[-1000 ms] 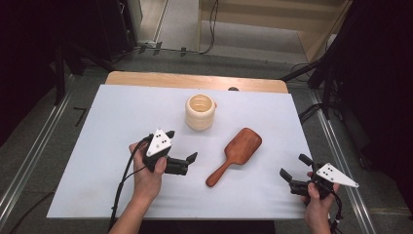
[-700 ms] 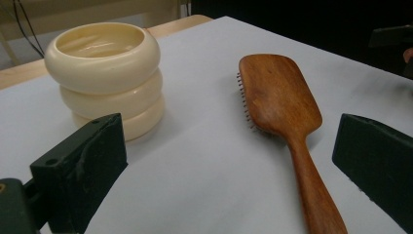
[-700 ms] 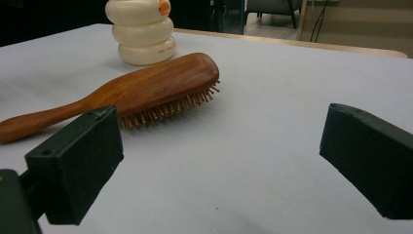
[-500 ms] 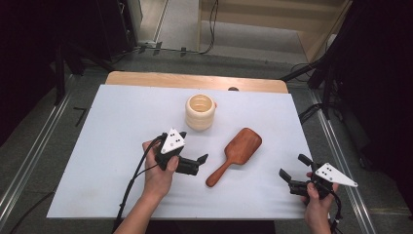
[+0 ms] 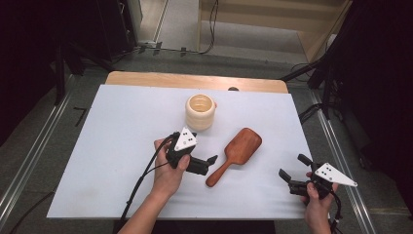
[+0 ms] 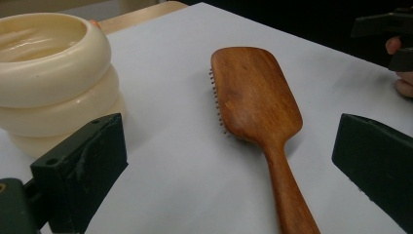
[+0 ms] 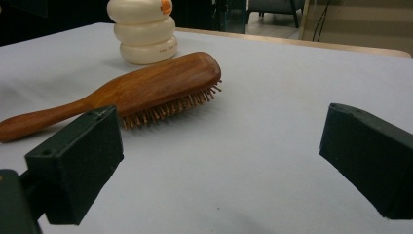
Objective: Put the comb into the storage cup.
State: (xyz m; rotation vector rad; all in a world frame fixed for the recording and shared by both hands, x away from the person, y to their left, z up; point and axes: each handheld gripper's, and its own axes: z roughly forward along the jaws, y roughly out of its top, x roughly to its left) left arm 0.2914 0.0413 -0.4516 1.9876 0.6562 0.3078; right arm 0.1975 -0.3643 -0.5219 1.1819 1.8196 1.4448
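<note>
**Left gripper open at the hairbrush handle**

The white mat (image 5: 112, 146) covers nearly the whole table, with a strip of bare wooden tabletop (image 5: 195, 80) along the far edge. Wide bare stretches of mat lie to the left of the left gripper and between the two grippers along the near edge.

The cream ribbed cup (image 5: 200, 111) stands upright toward the far middle of the mat; its inside looks empty in the high view.

The wooden hairbrush (image 5: 236, 153) lies bristles down, its paddle toward the far right and its handle pointing near-left. The left gripper (image 5: 208, 165) sits just beside the handle's end, jaws spread wide and holding nothing; in the left gripper view the hairbrush (image 6: 258, 122) runs up between the jaws, not touched by either. The right gripper (image 5: 291, 179) rests near the mat's near right corner, well apart from the brush, jaws wide open and empty.
</note>
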